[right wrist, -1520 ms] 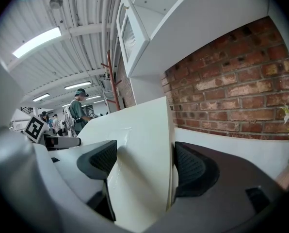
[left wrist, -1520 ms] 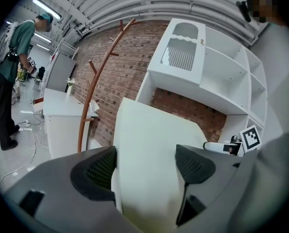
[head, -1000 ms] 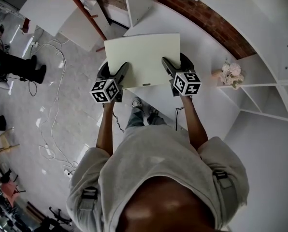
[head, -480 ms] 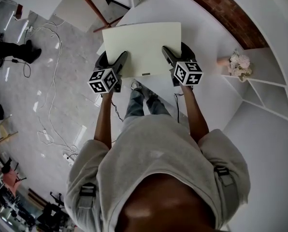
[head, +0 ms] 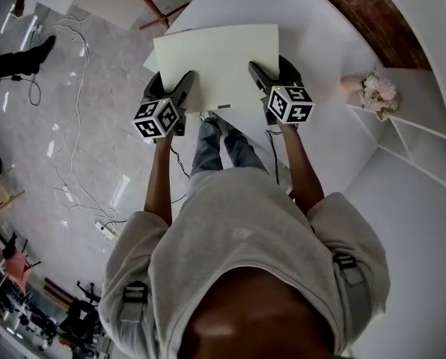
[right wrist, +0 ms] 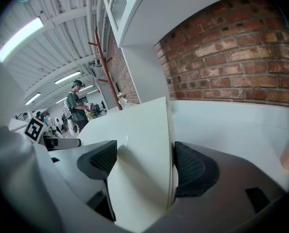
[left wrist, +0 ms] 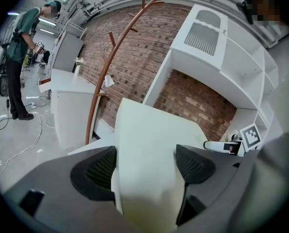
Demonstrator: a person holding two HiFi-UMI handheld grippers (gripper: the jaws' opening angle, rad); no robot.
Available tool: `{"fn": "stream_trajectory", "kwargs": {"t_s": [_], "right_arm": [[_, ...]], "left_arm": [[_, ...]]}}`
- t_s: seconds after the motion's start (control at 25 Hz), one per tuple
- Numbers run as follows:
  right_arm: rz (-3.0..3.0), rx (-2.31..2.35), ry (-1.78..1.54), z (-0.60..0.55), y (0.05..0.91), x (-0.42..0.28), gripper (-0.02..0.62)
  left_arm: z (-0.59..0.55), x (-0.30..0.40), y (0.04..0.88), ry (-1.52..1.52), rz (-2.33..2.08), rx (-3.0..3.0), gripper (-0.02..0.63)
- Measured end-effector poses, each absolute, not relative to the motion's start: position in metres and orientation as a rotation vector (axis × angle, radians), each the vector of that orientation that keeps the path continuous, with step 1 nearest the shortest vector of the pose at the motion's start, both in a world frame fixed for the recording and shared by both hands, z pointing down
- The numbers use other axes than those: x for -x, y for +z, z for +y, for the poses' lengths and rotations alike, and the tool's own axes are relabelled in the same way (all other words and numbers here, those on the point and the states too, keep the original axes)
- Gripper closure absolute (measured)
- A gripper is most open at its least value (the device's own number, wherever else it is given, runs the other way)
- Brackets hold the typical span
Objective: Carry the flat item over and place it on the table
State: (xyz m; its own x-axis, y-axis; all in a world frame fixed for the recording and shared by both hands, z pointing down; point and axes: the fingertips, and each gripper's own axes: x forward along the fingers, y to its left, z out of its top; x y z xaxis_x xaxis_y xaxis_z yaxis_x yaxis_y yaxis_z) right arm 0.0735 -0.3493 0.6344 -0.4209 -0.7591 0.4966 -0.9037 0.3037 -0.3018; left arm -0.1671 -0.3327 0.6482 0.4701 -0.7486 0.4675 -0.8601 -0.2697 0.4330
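You had the board clamped at its near corners, with the left gripper and right gripper each closed on its edge. It hung over the table rim, apparently not set down. The carrying looked nearly done; you had yet to lower and release it.

Pale cream flat item, white table, red-brown brick wall, grey floor, pink flowers

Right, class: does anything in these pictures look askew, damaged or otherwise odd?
Nothing stands out. The pale board is whole and flat, held at its near edge by the left gripper and right gripper over the white table.
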Motion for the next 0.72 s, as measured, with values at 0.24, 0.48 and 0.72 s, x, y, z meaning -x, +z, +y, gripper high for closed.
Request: {"fn": "stream_trajectory", "kwargs": {"t_s": [0.24, 0.48, 0.72], "right_arm": [[-2.297, -1.488, 0.821, -0.346, 0.649, -0.071, 0.209], [-2.282, -1.465, 0.84, -0.344, 0.66, -0.067, 0.209], [-2.261, -1.469, 0.868, -0.35, 0.671, -0.067, 0.209]], "left_arm": [[-0.325, 0.169, 0.663, 0.227, -1.334, -2.038, 0.205], [-0.32, 0.173, 0.675, 0.235, -1.331, -2.009, 0.204], [-0.328, 0.173, 0.686, 0.25, -1.313, -2.0, 0.204]]}}
